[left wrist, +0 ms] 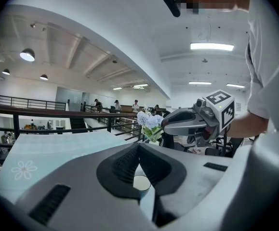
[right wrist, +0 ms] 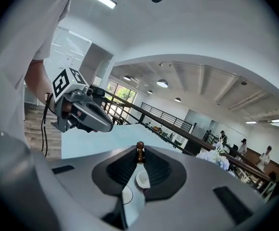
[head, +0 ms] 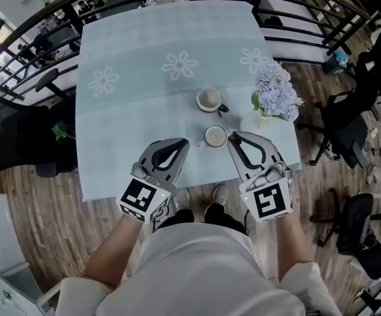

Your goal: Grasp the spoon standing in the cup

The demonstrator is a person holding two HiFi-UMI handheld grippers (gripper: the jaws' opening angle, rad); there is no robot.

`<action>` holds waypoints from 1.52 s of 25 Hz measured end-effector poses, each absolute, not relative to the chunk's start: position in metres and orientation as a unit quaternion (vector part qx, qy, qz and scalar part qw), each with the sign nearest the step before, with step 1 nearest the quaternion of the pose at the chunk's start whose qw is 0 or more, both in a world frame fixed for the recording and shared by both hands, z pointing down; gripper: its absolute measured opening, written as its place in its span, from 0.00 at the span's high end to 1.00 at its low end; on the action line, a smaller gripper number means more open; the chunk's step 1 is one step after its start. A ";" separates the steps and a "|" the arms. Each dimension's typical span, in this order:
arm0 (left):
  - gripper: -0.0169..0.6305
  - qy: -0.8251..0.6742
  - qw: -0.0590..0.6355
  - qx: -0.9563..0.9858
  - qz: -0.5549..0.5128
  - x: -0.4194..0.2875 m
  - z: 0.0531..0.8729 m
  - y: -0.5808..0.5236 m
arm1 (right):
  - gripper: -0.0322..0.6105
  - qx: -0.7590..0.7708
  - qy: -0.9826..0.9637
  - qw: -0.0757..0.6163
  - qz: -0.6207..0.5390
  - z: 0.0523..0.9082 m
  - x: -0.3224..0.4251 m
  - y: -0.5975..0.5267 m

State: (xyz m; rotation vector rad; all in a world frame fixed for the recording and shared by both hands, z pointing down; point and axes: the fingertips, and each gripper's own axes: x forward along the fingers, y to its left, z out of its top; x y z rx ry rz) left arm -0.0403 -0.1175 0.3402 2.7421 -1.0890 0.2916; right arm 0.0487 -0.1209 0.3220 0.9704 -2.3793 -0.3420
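A white cup (head: 215, 136) stands near the front edge of the pale blue tablecloth (head: 144, 38), between my two grippers. My right gripper (head: 232, 137) has its tips just right of that cup. In the right gripper view its jaws (right wrist: 140, 150) close on the brown beaded handle of a spoon (right wrist: 140, 154), which stands upright between the tips. The spoon's lower part is hidden behind the jaws, with the cup (right wrist: 142, 179) showing below. My left gripper (head: 185, 142) lies left of the cup, jaws together and empty, and the cup (left wrist: 140, 182) shows through its gap.
A second white cup (head: 209, 99) with a dark handle sits farther back on the table. A vase of pale blue flowers (head: 276, 94) stands at the right edge. Black railings and office chairs surround the table; the front edge is close to my body.
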 end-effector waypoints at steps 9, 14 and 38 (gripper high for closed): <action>0.94 -0.358 0.075 0.926 0.094 -0.031 0.328 -0.121 | 0.86 0.375 -0.883 0.253 -0.126 0.309 0.058 -0.120; 0.94 -0.354 0.074 0.928 0.092 -0.025 0.325 -0.121 | 0.86 0.380 -0.883 0.247 -0.119 0.306 0.061 -0.118; 0.94 -0.345 0.081 0.930 0.094 -0.012 0.333 -0.116 | 0.86 0.389 -0.886 0.236 -0.089 0.320 0.067 -0.114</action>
